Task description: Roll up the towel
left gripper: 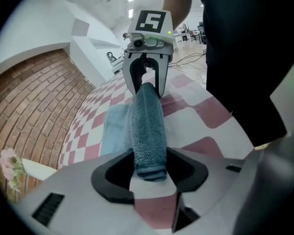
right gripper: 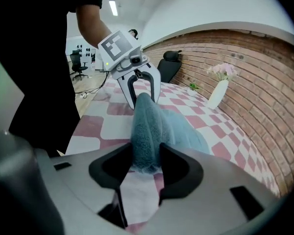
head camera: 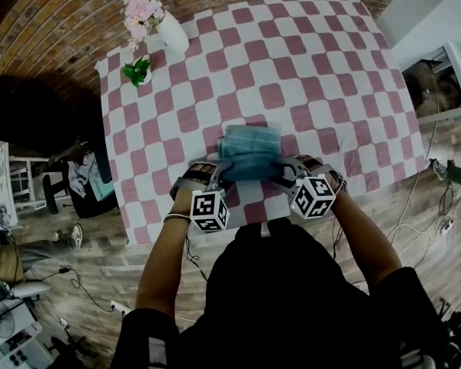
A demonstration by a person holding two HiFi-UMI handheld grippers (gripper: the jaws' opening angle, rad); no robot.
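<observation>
A blue towel [head camera: 250, 141] lies on the red-and-white checked table [head camera: 307, 68] near its front edge. Its near part is rolled into a tube [head camera: 250, 167]. My left gripper [head camera: 219, 173] holds the tube's left end and my right gripper [head camera: 284, 174] its right end. In the left gripper view the roll [left gripper: 147, 126] runs between my left gripper's [left gripper: 149, 169] jaws, which press on it, and reaches the right gripper [left gripper: 146, 80] opposite. In the right gripper view the roll [right gripper: 147, 131] is pinched in my right gripper [right gripper: 147, 166], with the left gripper [right gripper: 139, 89] at its far end.
A white vase with pink flowers [head camera: 171, 31] and a small green plant [head camera: 138, 70] stand at the table's far left corner. A dark chair [head camera: 84, 177] sits left of the table. Cables [head camera: 438, 221] lie on the wooden floor at the right.
</observation>
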